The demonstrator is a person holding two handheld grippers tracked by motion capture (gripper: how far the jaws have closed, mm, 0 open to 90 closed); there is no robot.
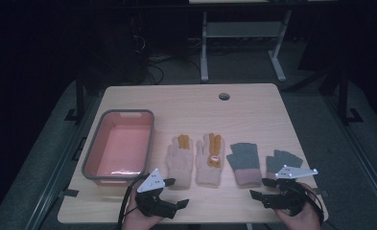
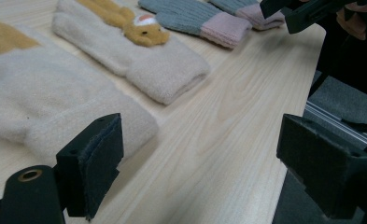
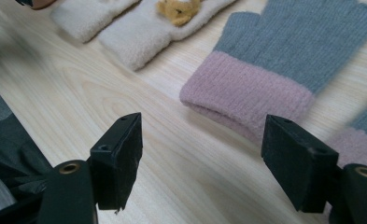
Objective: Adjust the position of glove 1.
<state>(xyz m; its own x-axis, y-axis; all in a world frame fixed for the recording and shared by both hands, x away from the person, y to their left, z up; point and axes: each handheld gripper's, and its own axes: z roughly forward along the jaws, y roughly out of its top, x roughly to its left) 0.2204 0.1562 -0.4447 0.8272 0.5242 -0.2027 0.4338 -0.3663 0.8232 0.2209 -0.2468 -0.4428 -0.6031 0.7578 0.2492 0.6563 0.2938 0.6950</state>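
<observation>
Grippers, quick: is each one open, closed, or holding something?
Left gripper: open, holding nothing, near the cream glove.
Right gripper: open, holding nothing, near the grey glove.

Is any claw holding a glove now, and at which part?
No. The left claw and right claw are open, with nothing between their jaws.

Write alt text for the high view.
Four gloves lie in a row on a wooden table: two cream gloves and two grey gloves with pink cuffs. A pink bin sits at their left. Near the front edge, the left tongs and right tongs are open.
</observation>
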